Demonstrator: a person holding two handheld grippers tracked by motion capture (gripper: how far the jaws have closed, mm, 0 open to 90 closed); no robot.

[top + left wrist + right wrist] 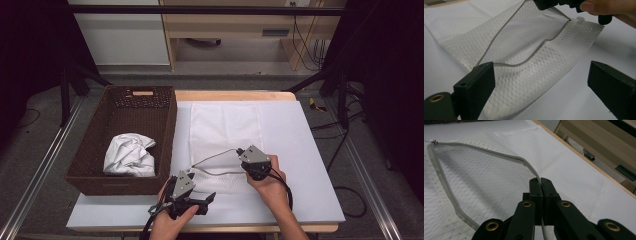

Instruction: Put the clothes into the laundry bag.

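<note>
While the right gripper [540, 181] clamps the mesh bag's [225, 130] raised zipper edge [499, 156] mid-table and the left gripper [541, 82] stands released nearby, the crumpled cloth [129, 155] waits in the left basket [167, 135], seemingly unbagged.

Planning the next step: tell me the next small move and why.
Probably bring the left claw, its jaws open, onto the lower zipper edge and pinch it. The right claw already lifts the upper edge of the mesh bag, so the mouth gapes.
</note>
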